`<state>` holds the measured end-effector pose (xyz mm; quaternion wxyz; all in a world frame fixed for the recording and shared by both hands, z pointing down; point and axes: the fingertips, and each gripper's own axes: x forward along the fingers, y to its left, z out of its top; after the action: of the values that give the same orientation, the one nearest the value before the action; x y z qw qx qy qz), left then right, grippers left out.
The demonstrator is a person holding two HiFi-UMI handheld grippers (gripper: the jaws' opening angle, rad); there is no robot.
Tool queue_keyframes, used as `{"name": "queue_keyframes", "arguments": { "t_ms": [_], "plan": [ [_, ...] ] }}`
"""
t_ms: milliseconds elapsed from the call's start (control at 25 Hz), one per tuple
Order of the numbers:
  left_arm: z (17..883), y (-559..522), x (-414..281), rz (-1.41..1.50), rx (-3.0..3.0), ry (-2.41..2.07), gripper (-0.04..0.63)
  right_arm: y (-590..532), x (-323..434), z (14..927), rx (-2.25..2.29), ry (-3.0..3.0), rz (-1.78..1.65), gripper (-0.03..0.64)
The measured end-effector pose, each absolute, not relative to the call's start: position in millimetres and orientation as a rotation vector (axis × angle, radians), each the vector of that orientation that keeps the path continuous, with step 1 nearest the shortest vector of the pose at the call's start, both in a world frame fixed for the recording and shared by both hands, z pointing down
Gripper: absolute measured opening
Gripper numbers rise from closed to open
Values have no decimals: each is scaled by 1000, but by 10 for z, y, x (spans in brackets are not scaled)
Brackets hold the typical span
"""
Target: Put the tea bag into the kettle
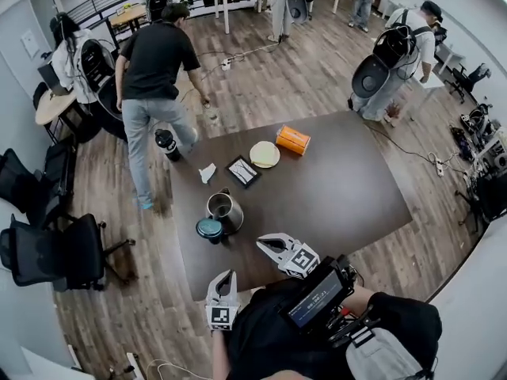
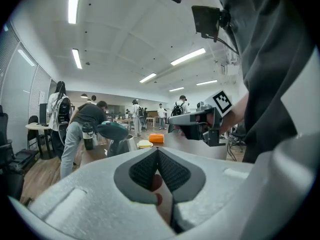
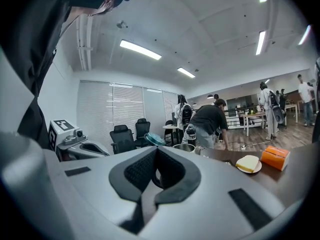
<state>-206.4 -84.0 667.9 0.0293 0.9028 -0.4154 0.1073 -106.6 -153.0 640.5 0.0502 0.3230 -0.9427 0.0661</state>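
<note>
My left tool [image 1: 225, 276] and right tool [image 1: 265, 245] hover at six o'clock, both pinched together, empty. The tea bag [image 1: 207, 172], probably that white scrap, lies at eleven o'clock of the kettle [image 1: 228, 212]; fetching it needs parted jaws.

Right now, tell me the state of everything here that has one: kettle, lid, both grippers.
Kettle: upright, mouth uncovered.
Lid: tipped open beside the kettle's mouth.
Left gripper: jaws together.
Right gripper: jaws together, nothing held.
</note>
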Motion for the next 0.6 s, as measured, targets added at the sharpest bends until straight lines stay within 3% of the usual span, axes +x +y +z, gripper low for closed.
{"name": "queue_keyframes", "arguments": {
  "t_ms": [600],
  "plan": [
    [6741, -858, -1887, 338, 2823, -1153, 0, -1401, -1062, 6537, 1007, -2842, 282, 5]
  ]
}}
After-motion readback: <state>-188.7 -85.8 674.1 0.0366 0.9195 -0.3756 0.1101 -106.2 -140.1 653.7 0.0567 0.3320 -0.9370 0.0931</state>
